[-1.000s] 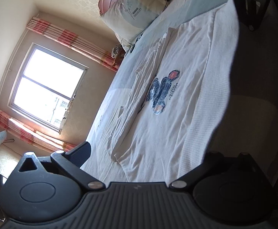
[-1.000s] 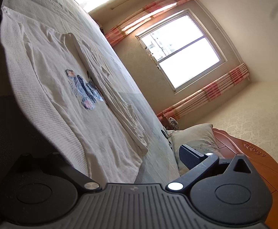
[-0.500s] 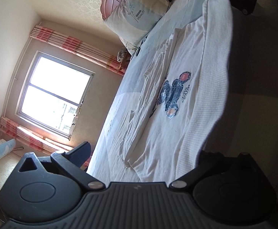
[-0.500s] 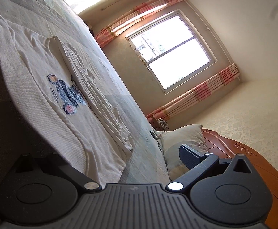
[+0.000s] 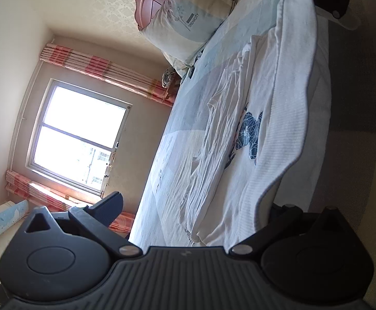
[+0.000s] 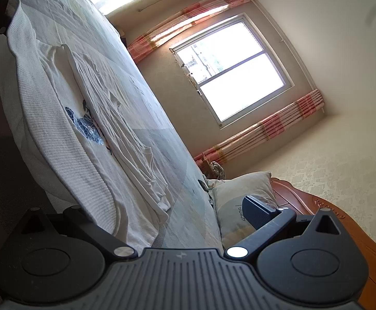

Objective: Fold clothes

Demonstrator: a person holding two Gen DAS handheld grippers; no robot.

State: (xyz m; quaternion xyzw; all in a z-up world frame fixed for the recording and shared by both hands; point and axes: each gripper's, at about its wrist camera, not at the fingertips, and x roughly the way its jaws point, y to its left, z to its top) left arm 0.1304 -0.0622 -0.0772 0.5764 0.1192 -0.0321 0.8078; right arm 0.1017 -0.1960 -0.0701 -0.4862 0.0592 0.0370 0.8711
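White shirt (image 5: 262,118) (image 6: 66,118) lies on the bed (image 5: 172,155) (image 6: 156,129), near its edge, a blue print (image 5: 248,134) (image 6: 84,126) on its front. Far side is folded in over the print, creased; ribbed hem side runs along the bed edge, lifted and wavy.

Left gripper (image 5: 195,217): fingers spread wide, one finger (image 5: 107,206) free in the air, the other at the shirt's near corner, partly hidden by fabric. Can't tell if it has a hold on the cloth.

Right gripper (image 6: 185,211): fingers wide apart too, one finger (image 6: 259,210) in front of the pillow (image 5: 188,23) (image 6: 239,193), the other under the shirt's ribbed edge. Grip on the fabric unclear.

Pillow sits at the bed's head against the wooden headboard (image 5: 149,2) (image 6: 343,222). Window (image 5: 79,142) (image 6: 234,69) on the wall across the bed from the shirt, pink curtains (image 5: 105,69) (image 6: 265,131) around it.
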